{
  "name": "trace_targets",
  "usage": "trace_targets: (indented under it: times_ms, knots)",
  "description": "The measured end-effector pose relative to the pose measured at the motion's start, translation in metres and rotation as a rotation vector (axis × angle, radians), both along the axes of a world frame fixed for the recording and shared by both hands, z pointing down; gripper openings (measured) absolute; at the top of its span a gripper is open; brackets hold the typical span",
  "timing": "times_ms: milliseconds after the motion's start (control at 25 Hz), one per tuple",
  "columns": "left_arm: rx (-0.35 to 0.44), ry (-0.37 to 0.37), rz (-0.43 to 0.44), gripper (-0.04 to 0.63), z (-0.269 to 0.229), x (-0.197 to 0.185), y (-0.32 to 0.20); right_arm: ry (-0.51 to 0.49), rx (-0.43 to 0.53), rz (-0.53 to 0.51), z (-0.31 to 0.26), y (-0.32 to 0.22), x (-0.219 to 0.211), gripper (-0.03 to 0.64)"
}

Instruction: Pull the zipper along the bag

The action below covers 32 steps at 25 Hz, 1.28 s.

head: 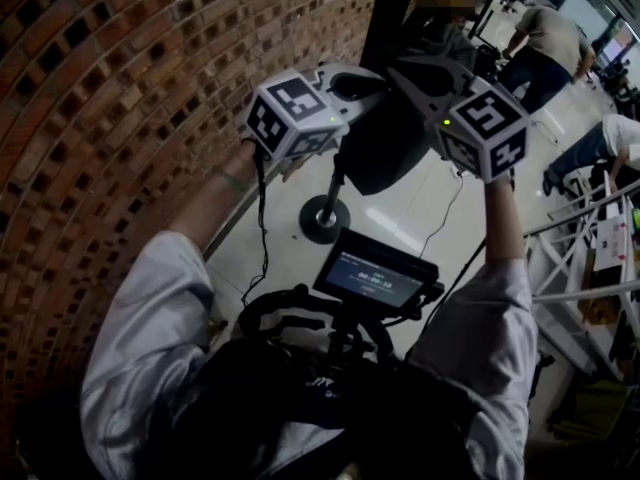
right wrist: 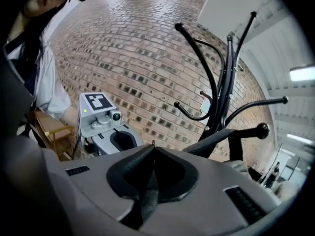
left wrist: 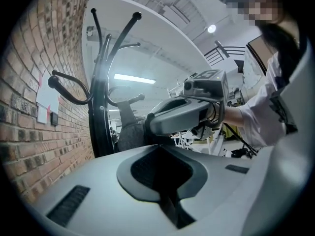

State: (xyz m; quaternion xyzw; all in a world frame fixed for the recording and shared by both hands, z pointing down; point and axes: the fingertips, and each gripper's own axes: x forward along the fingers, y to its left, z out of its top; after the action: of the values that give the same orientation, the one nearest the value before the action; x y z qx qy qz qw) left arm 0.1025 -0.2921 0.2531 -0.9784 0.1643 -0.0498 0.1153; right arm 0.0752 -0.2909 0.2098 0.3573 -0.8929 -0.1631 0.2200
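A dark bag [head: 385, 146] hangs on a black coat stand [head: 325, 218] beside the brick wall. Both grippers are raised against the bag's top, facing each other. My left gripper [head: 355, 88] is at the bag's upper left; in the left gripper view its jaws [left wrist: 160, 146] are closed together and nothing shows between the pads. My right gripper [head: 415, 73] is at the upper right. In the right gripper view its pads [right wrist: 153, 147] meet on a thin metal tab, apparently the zipper pull [right wrist: 153, 142]. The bag's strap [right wrist: 216, 139] runs up to a hook.
A brick wall [head: 110, 118] curves along the left. A small screen [head: 375, 273] is mounted on the rig at the person's chest. A white metal rack [head: 585, 258] stands at the right, and people stand on the floor beyond it.
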Motion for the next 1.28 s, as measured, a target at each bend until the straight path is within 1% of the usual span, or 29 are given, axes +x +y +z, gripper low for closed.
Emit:
trace_targets:
  times_ms: [80, 160, 320, 480, 560, 640, 760, 880, 960, 1080, 1120, 1160, 1200, 1280]
  knots:
    - [-0.003, 0.013, -0.005, 0.015, 0.000, -0.001, 0.000, 0.079, 0.029, 0.010, 0.006, 0.002, -0.005, 0.011]
    - [-0.007, 0.031, -0.011, 0.017, -0.001, -0.002, 0.001, 0.135, 0.033, 0.013, 0.013, 0.004, -0.007, 0.009]
    - [-0.019, 0.068, -0.022, 0.017, 0.000, -0.004, 0.001, 0.124, -0.014, -0.003, 0.019, 0.004, -0.008, 0.009]
    - [-0.028, 0.081, -0.024, 0.018, 0.006, -0.008, 0.001, 0.111, -0.032, -0.004, 0.024, 0.003, -0.011, 0.011]
    - [-0.025, 0.081, -0.032, 0.020, 0.007, -0.009, 0.001, 0.120, -0.028, 0.003, 0.025, 0.004, -0.013, 0.011]
    - [-0.026, 0.077, -0.041, 0.020, 0.010, -0.010, 0.002, 0.143, -0.016, 0.014, 0.028, 0.004, -0.014, 0.011]
    - [-0.037, 0.078, -0.057, 0.021, 0.019, -0.012, 0.002, 0.211, 0.018, 0.033, 0.035, 0.005, -0.016, 0.012]
    - [-0.054, 0.100, -0.074, 0.023, 0.023, -0.014, -0.001, 0.254, 0.039, 0.041, 0.040, 0.003, -0.016, 0.012]
    - [-0.070, 0.123, -0.084, 0.025, 0.021, -0.015, -0.003, 0.240, 0.046, 0.044, 0.038, 0.001, -0.015, 0.012]
    - [-0.079, 0.143, -0.113, 0.025, 0.020, -0.018, -0.005, 0.182, 0.083, 0.069, 0.035, -0.001, -0.012, 0.015]
    - [-0.080, 0.144, -0.124, 0.025, 0.020, -0.019, -0.004, 0.149, 0.091, 0.076, 0.034, 0.000, -0.011, 0.017]
    - [-0.081, 0.145, -0.133, 0.025, 0.021, -0.019, -0.004, 0.107, 0.090, 0.078, 0.032, 0.002, -0.011, 0.036]
    - [-0.085, 0.146, -0.141, 0.025, 0.023, -0.020, -0.002, 0.054, 0.080, 0.075, 0.030, 0.005, -0.010, 0.069]
    - [-0.096, 0.158, -0.155, 0.025, 0.026, -0.021, -0.001, -0.052, 0.048, 0.072, 0.027, 0.011, -0.006, 0.084]
